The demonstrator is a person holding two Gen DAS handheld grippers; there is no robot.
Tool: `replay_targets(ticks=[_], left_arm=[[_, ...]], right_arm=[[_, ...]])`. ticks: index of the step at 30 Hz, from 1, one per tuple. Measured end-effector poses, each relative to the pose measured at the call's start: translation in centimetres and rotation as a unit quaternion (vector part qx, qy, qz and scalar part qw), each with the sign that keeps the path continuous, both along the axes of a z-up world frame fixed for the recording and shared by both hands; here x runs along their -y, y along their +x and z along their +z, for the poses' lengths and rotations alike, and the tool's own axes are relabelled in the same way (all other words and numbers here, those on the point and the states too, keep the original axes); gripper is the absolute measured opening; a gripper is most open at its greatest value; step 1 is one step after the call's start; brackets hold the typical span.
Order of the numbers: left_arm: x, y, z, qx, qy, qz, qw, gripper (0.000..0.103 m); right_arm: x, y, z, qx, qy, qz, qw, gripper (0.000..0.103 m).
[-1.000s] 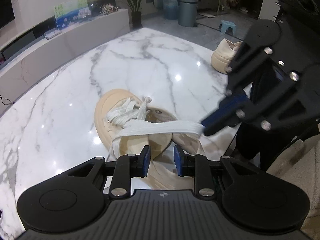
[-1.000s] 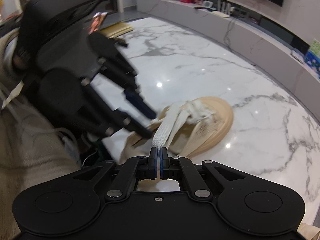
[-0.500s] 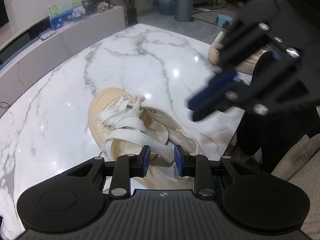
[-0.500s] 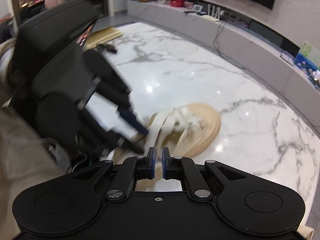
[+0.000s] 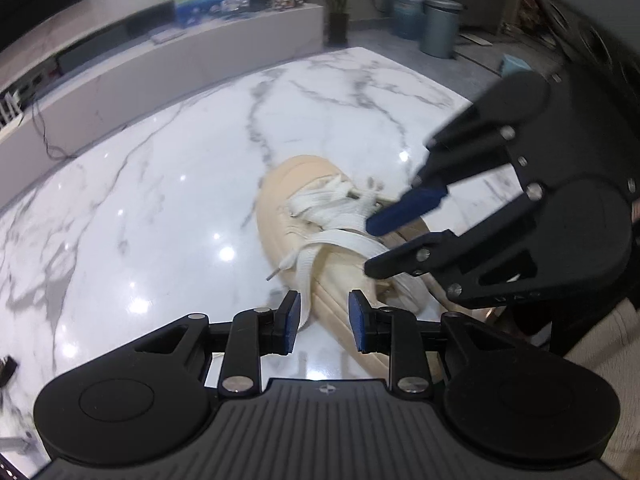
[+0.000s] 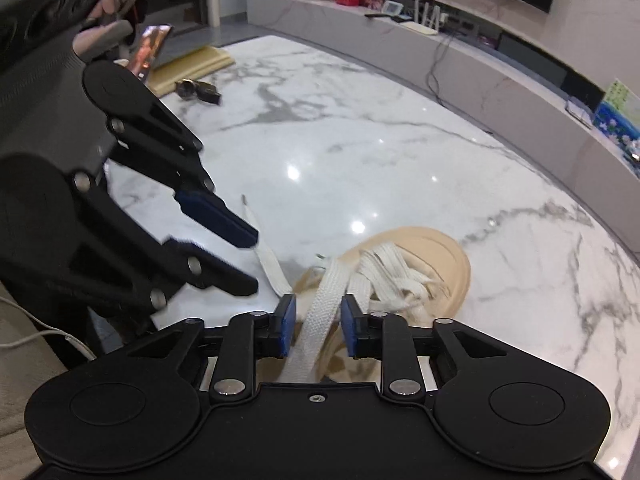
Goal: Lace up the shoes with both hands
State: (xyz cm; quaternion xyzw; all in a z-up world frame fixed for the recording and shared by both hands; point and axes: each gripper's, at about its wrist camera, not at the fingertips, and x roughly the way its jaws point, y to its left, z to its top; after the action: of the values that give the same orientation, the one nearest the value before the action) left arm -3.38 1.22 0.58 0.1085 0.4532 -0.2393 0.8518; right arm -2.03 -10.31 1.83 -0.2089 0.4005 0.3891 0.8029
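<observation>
shoe: beige leather sneaker lying on white marble tabletop | left gripper jaws wide, empty | right gripper jaws wide, flat white lace running between, ungripped | I'd centre on the lace, then pinch firmly.

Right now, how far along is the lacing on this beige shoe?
Done: the white laces already criss-cross the front of the beige shoe. In hand: nothing is gripped. The right gripper is open with a lace strand passing loosely between its fingers, and the left gripper is open beside the other loose end. Left: both ends lie free and untied, so tightening and knotting remain.
</observation>
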Motion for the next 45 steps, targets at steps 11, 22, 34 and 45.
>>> replay_targets(ticks=[11,22,34,45], left_arm=[[0.3,1.9,-0.1,-0.056,-0.079,0.016,0.9952,0.025],[0.4,4.5,-1.6,-0.099,-0.116,0.058,0.9867,0.032],[0.4,3.4,0.1,-0.048,-0.071,0.026,0.9960,0.008],[-3.5,3.0,5.5,0.082,0.069,0.085,0.9905,0.008]], right_arm=[[0.5,-1.4,-0.6,-0.014,-0.001,0.011,1.000,0.002],[-0.1,-2.7,-1.1,-0.015,0.000,0.040,0.999,0.002],[1.3,-2.9,-0.3,0.013,0.001,0.019,1.000,0.003],[3.8,-1.2,0.1,0.048,0.013,-0.068,0.996,0.015]])
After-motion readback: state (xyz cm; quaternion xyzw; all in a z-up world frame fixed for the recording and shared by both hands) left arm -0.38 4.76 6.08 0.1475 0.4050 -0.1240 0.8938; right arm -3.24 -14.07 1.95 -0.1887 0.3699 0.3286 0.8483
